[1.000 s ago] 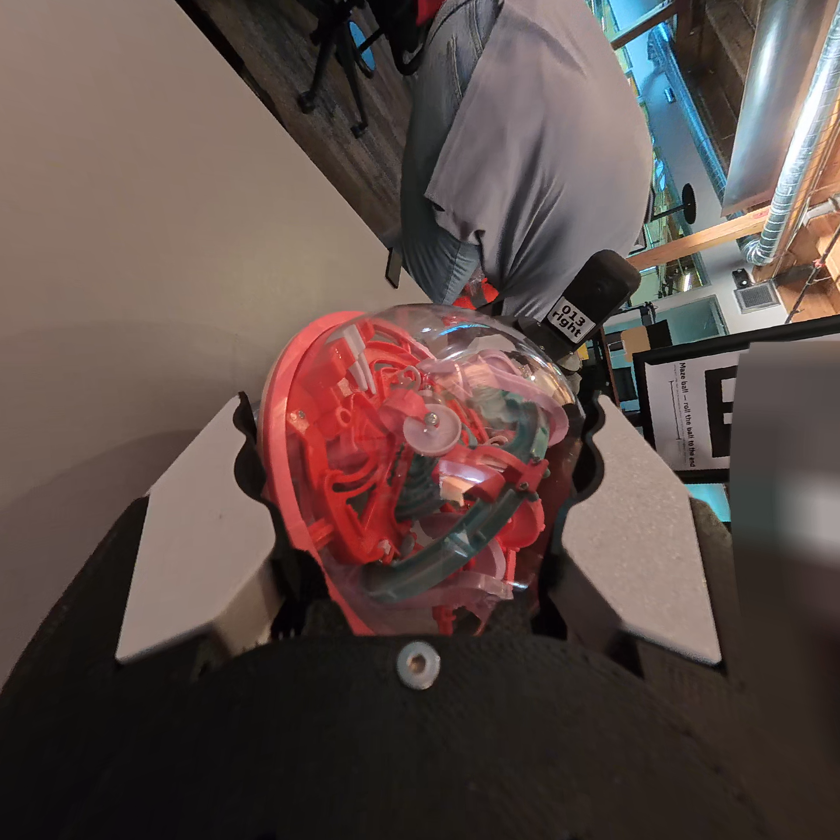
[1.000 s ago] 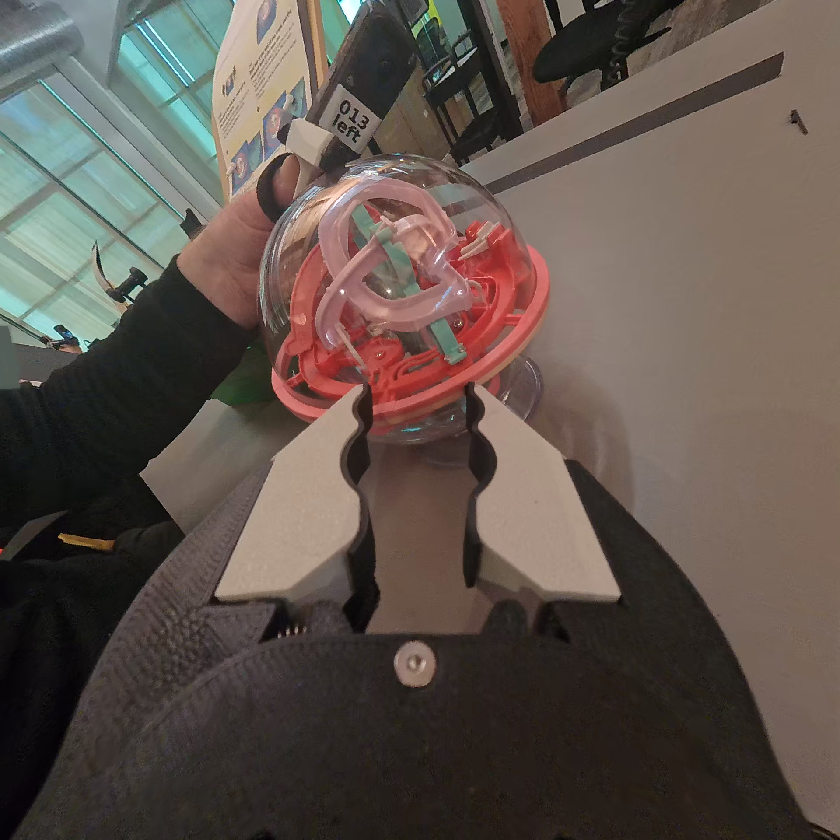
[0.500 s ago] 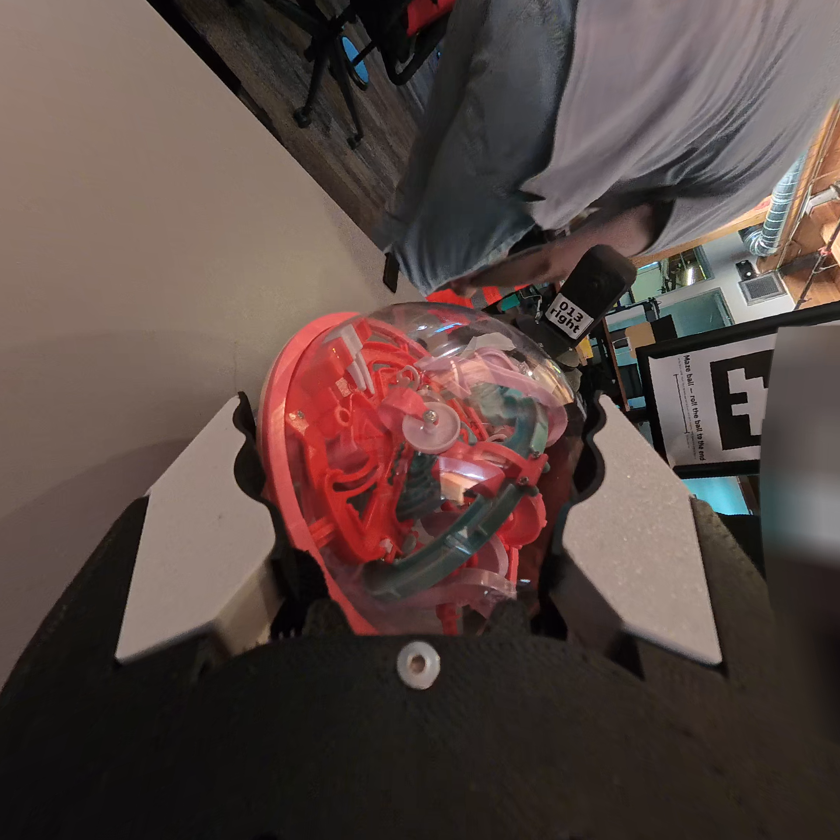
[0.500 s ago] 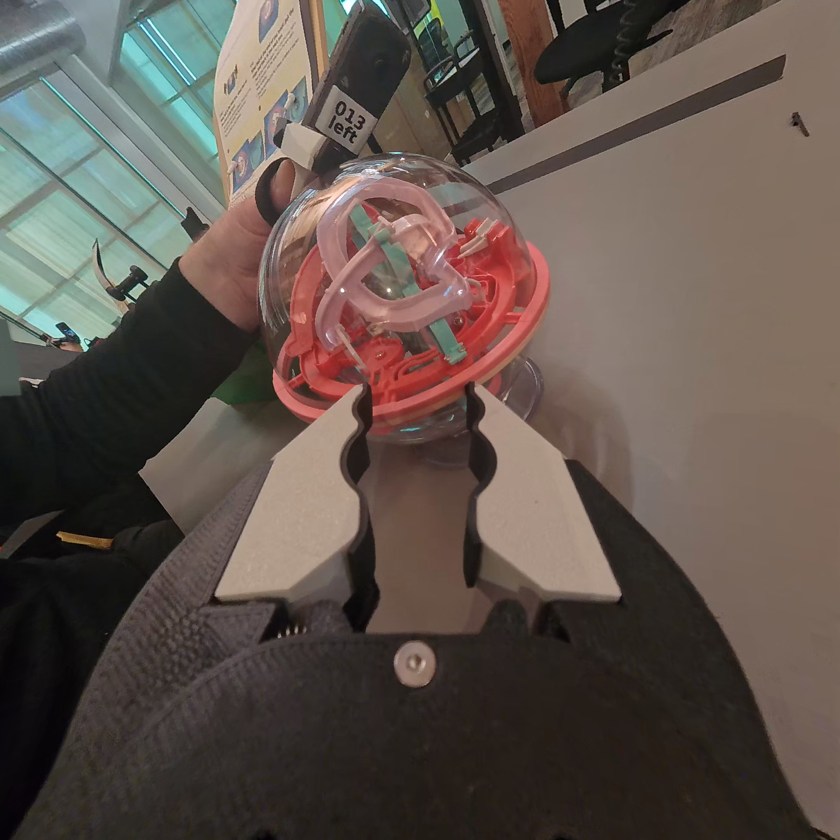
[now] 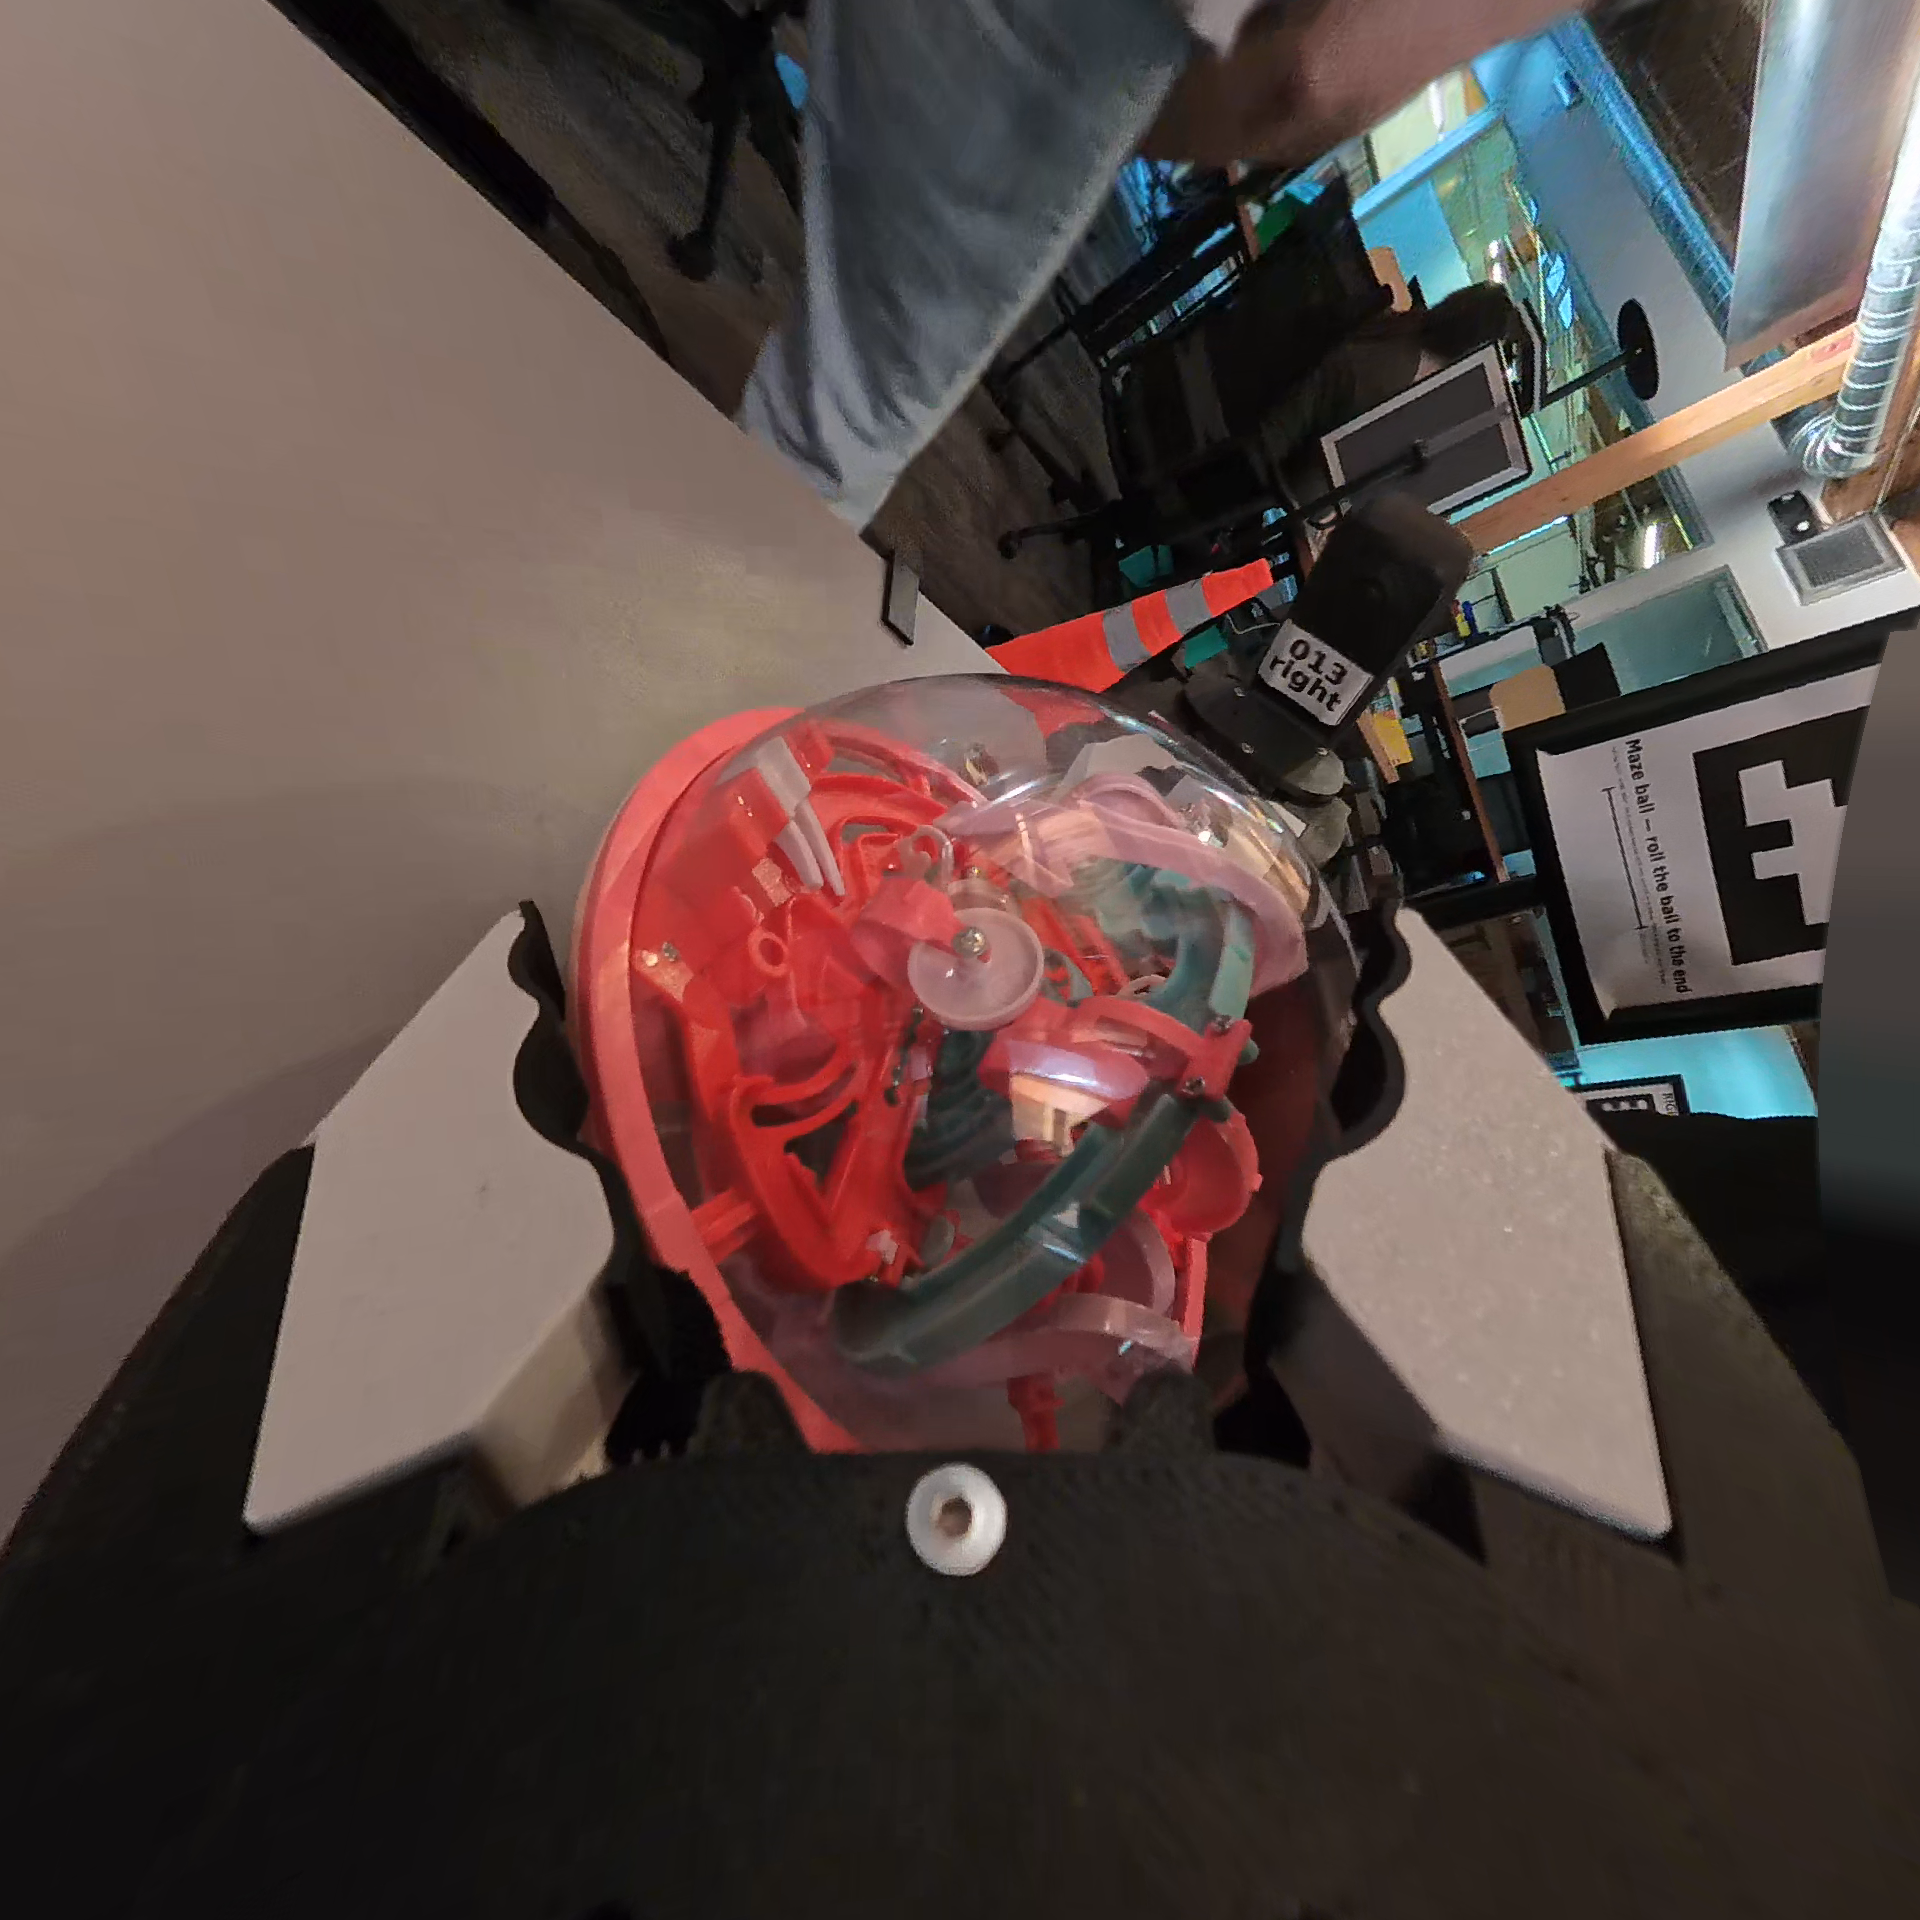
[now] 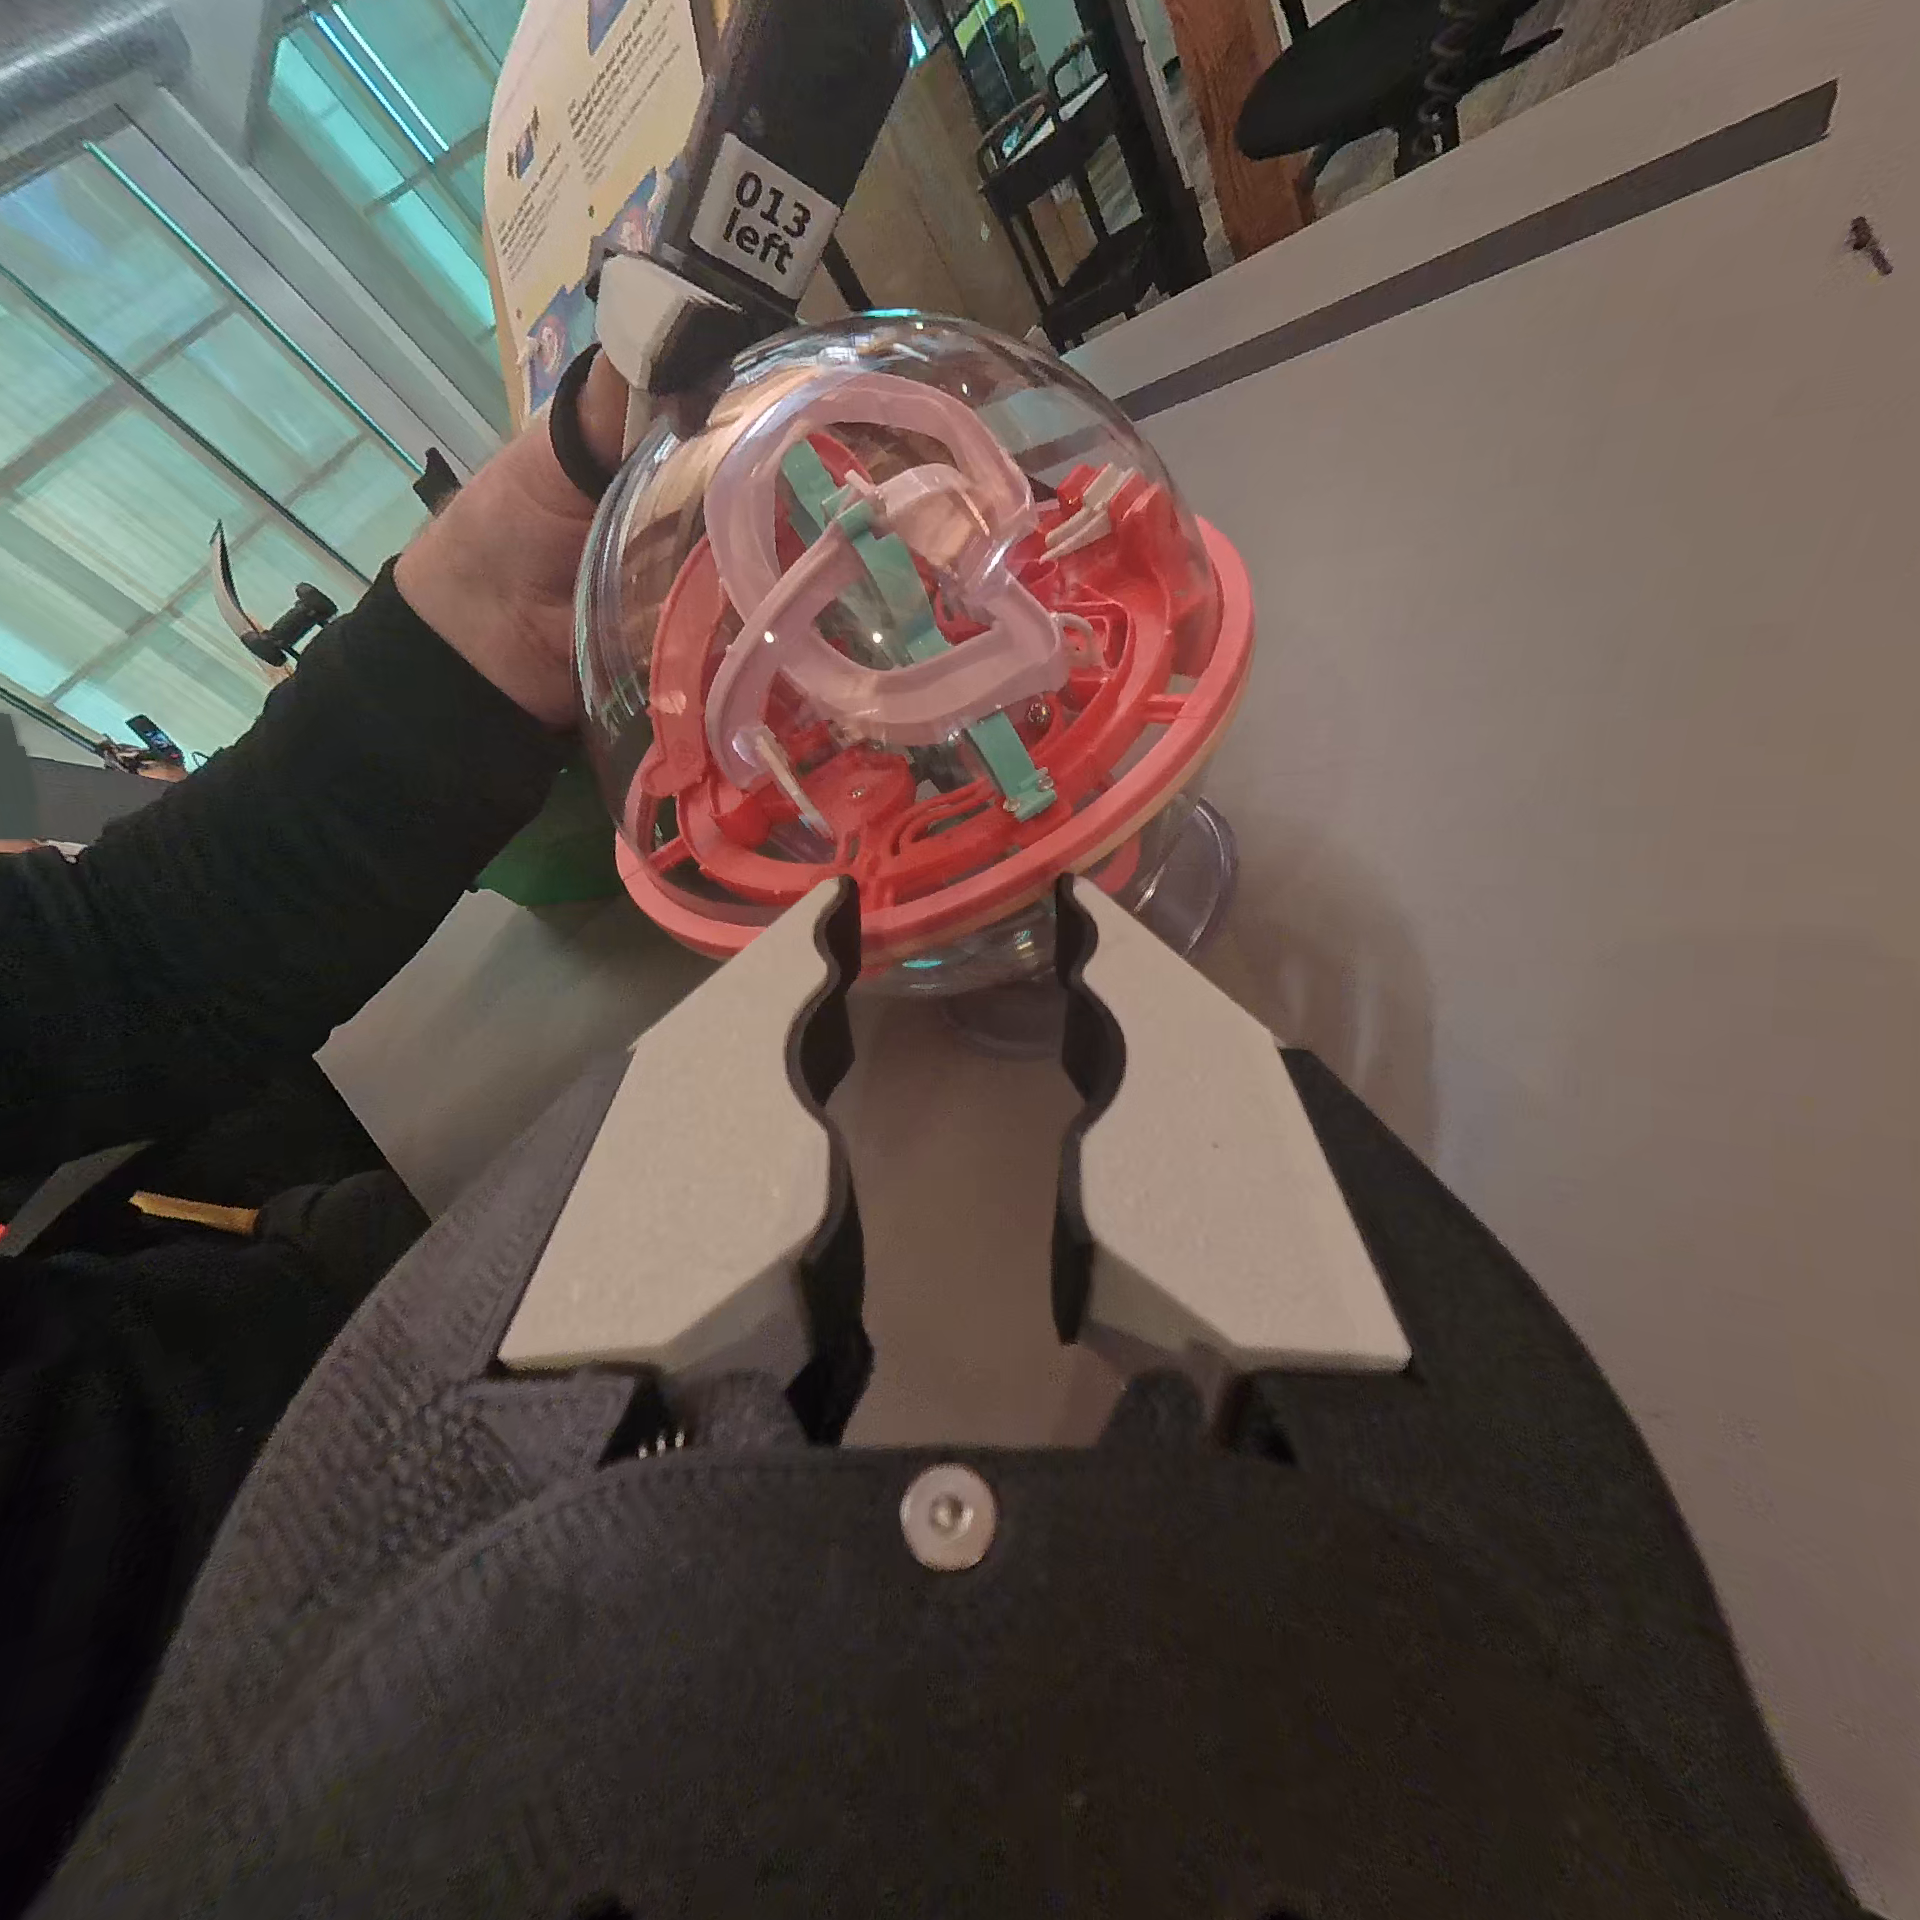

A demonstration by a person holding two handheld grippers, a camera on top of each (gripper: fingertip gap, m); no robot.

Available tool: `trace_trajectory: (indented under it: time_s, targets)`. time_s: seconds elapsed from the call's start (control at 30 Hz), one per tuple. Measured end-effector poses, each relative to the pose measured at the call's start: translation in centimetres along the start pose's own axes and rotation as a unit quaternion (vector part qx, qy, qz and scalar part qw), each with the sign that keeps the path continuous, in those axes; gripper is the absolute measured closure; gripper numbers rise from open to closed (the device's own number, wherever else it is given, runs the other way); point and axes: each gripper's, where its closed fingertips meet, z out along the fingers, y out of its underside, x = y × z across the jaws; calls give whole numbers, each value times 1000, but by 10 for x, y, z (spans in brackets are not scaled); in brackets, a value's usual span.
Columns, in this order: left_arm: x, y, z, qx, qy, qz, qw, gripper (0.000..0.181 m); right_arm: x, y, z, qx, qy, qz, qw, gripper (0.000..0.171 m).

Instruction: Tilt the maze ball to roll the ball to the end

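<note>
— Left claw?
— Clamped on the maze ball, 1 grey finger against the red equator ring, the other finger against the clear dome. Seen again in the right wrist view as a black body with a white label, behind and above the sphere, gripped by a hand in a black sleeve.

— And the maze ball itself?
— Held up off the pale grey worktop, tilted, red ring slanting down toward the left. Inside: red track, a pink loop, a teal strip. Small ball not clearly made out. Clear round stand just below and behind it on the worktop.

— Right claw?
— Parted, nothing between the 2 fingers. Tips just under the red ring, at the lower clear half; touching or only near, cannot tell. In the left wrist view, only a black labelled body past the dome.

— Background?
— Worktop to the left, an orange traffic cone lying sideways in frame, a framed sign at right, a blurred person in a grey shirt above.
</note>
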Motion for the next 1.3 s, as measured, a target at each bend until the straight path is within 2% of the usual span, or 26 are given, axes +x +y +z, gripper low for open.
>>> trace_trajectory:
  time_s: [0.27,0.43,0.67,0.83,1.07,1.2,1.3]
  targets:
    - [1,0,0,-3,-7,14,1000,36,1,6,2,-7,2,0,1000,135]
    - [3,9,0,-30,-17,36,999,24,0,6,3,-13,3,-3,1000,135]
    - [2,22,-12,-48,-15,28,998,24,-2,4,7,-17,0,-6,1000,134]
    - [0,35,-21,-55,-30,31,998,24,0,-4,6,-12,2,-14,1000,126]
    - [0,61,-25,-91,-57,49,993,30,3,-25,10,-28,6,-91,995,102]
    - [0,60,-22,-83,-76,72,991,28,-11,-19,16,-52,-40,-118,991,106]
    - [-1,59,-22,-81,-88,83,989,28,-13,-15,17,-54,-43,-130,989,105]
